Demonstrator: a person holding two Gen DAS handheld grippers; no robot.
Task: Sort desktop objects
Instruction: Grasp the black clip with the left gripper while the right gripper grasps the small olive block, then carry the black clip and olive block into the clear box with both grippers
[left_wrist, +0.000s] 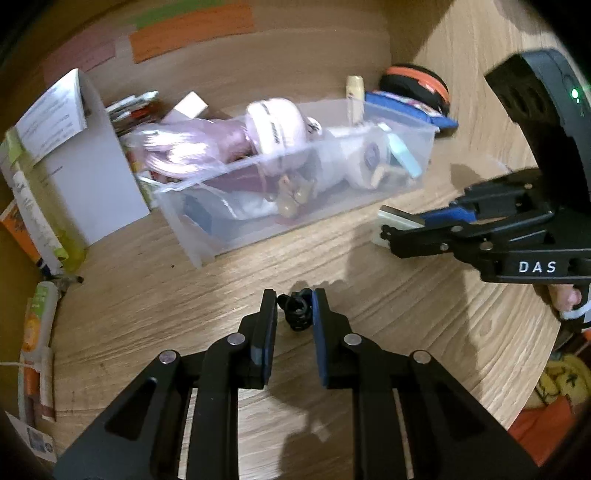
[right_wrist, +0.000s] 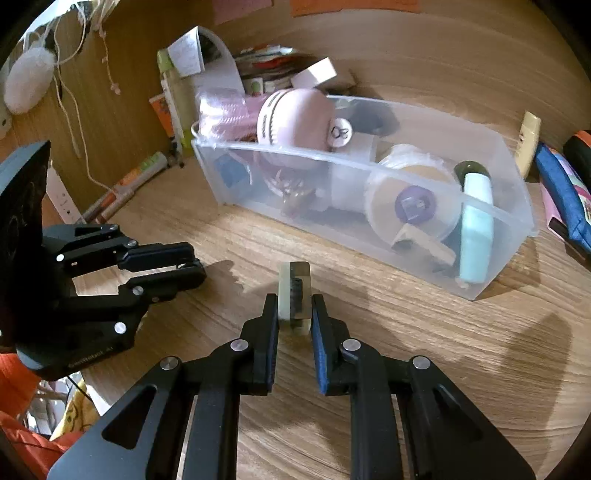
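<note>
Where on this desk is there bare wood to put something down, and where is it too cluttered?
Bare wood lies in front of the clear bin, between it and the two claws, and to the right claw's right in its own view. Crowded: the bin itself, the papers and tubes along the desk's left edge, and the pouches behind the bin.

Warm dim light, fisheye-warped edges

A clear bin (right_wrist: 369, 173) is set far on the desk (right_wrist: 461, 350), filled with a round case (right_wrist: 291, 118) at left and a tape roll (right_wrist: 410, 199) at right; a pouch (right_wrist: 561, 188) is placed right of it.
</note>
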